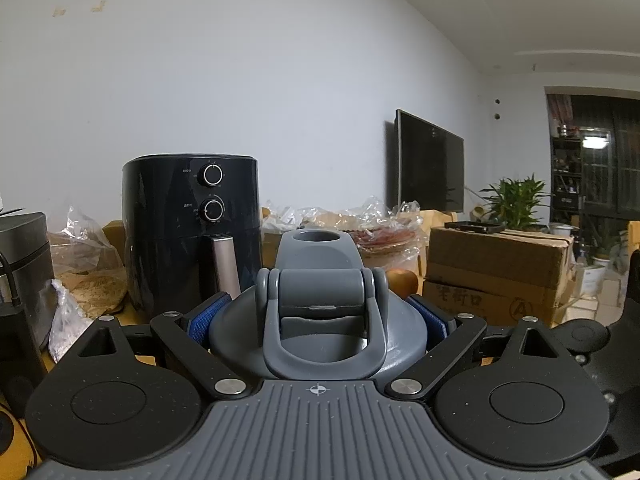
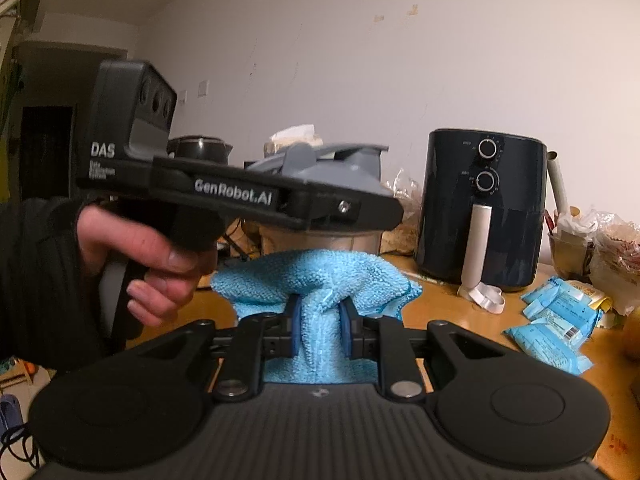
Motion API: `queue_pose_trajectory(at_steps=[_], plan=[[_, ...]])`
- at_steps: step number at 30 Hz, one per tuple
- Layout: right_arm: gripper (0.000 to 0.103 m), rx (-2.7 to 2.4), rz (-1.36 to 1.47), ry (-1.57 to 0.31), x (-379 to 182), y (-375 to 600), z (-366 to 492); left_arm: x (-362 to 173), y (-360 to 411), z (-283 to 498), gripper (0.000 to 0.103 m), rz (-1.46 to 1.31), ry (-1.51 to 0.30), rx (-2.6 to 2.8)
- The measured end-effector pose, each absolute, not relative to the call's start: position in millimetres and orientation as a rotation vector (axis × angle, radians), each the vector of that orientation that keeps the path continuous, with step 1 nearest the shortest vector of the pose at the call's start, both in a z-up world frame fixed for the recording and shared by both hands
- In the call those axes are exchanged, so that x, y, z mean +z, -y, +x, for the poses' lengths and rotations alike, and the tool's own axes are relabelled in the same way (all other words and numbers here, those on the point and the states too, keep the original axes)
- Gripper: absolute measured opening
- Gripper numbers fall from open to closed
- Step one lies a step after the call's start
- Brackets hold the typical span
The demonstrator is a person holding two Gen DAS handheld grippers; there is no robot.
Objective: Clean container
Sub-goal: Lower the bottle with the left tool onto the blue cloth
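The left gripper (image 1: 318, 320) had its jaws clamped around the grey plastic lid (image 1: 320, 312) of the container, held above the wooden worktop (image 2: 460, 308). The right gripper (image 2: 319, 330) pinched a light-blue microfibre cloth (image 2: 316, 280) just below the container's translucent body (image 2: 320, 242).

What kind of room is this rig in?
Likely a lived-in home living or dining room: an air fryer on a cluttered wooden table, a TV on the wall, potted plants and cardboard boxes.

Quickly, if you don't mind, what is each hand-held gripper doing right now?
Left hand-held gripper: closed on the grey container lid.
Right hand-held gripper: closed on the blue cloth.
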State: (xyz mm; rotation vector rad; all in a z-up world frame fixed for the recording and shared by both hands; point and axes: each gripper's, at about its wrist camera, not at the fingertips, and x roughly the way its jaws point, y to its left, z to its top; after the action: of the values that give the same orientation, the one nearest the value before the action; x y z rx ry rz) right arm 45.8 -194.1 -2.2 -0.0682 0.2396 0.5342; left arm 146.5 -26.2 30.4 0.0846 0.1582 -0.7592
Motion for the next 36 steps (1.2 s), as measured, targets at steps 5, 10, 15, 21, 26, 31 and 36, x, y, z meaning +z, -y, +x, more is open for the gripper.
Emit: queue_pose_trajectory(at_steps=[5,10,15,21,26,31,36], plan=[[0.016,0.528,-0.089,-0.275,-4.7,189.8,48.3,30.7,26.3,146.6,0.095,0.084,-0.159,-0.759],[0.017,0.523,-0.097,-0.303,-8.7,187.0,50.3,31.3,27.2,146.7,0.095,0.085,-0.161,-0.756],[0.018,0.523,-0.099,-0.337,-13.6,185.2,52.6,31.4,26.8,146.1,0.095,0.086,-0.162,-0.754],[0.018,0.526,-0.110,-0.377,-19.5,183.2,57.7,31.4,26.2,145.7,0.095,0.086,-0.163,-0.755],[0.018,0.528,-0.115,-0.409,-25.2,181.5,60.6,29.9,24.8,146.1,0.095,0.086,-0.163,-0.755],[0.018,0.529,-0.121,-0.441,-30.1,179.8,64.2,29.8,25.2,146.4,0.095,0.087,-0.164,-0.754],[0.018,0.528,-0.119,-0.474,-34.8,178.4,67.4,29.6,25.6,146.2,0.095,0.088,-0.163,-0.754]])
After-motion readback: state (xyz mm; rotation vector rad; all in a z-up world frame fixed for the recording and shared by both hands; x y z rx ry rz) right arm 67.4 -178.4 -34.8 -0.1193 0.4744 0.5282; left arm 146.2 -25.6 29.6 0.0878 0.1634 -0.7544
